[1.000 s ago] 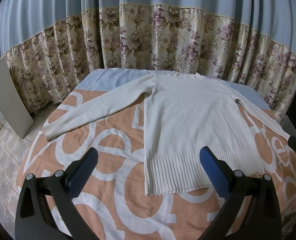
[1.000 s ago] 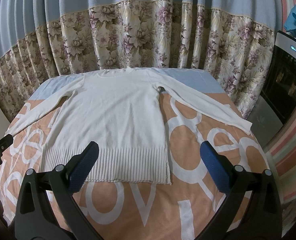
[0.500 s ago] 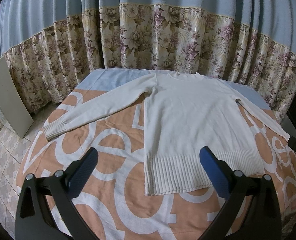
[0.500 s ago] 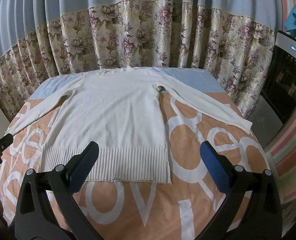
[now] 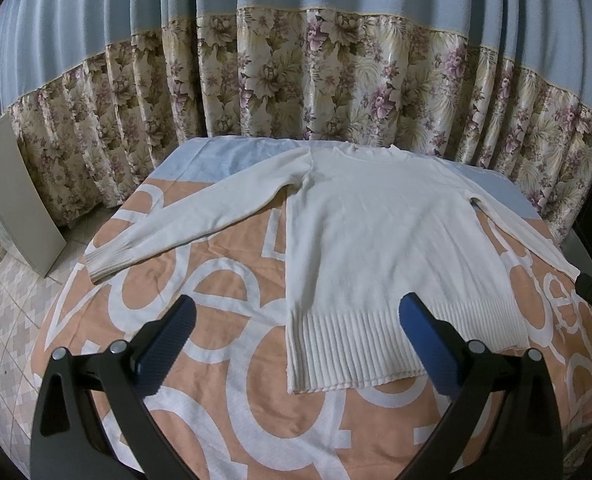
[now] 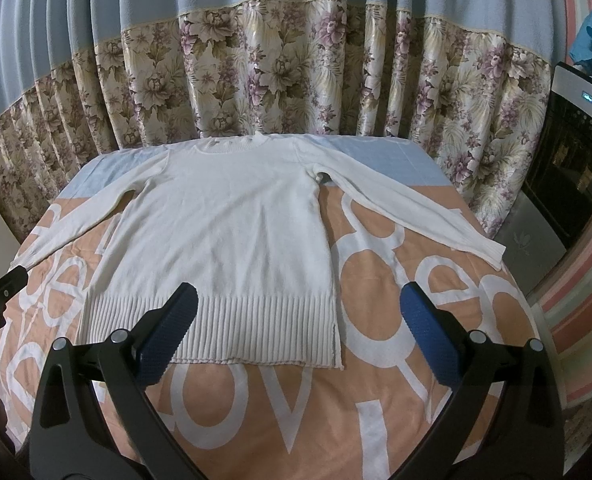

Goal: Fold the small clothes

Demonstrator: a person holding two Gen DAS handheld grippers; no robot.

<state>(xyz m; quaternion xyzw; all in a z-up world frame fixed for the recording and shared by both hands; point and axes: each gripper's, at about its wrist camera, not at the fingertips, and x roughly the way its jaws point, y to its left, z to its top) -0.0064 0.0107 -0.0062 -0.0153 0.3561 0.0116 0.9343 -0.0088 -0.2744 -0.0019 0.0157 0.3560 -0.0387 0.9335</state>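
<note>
A cream long-sleeved sweater (image 5: pixel 380 236) (image 6: pixel 232 220) lies flat on the table, collar toward the curtain, both sleeves spread outward, ribbed hem nearest me. My left gripper (image 5: pixel 298 322) hovers open above the hem's left corner, holding nothing. Over the hem's right corner my right gripper (image 6: pixel 300 320) is open as well, nothing between its blue pads. The left sleeve's cuff (image 5: pixel 108 262) rests near the table's left edge; the right cuff (image 6: pixel 492 252) lies near the right edge. Each gripper's tip shows at the other view's margin.
An orange cloth with large white letters (image 5: pixel 224 364) (image 6: pixel 376 380) covers the table. A floral and blue curtain (image 5: pixel 296 92) hangs right behind it. A grey board (image 5: pixel 12 196) leans at the left on a tiled floor. A dark appliance (image 6: pixel 576 152) stands at the right.
</note>
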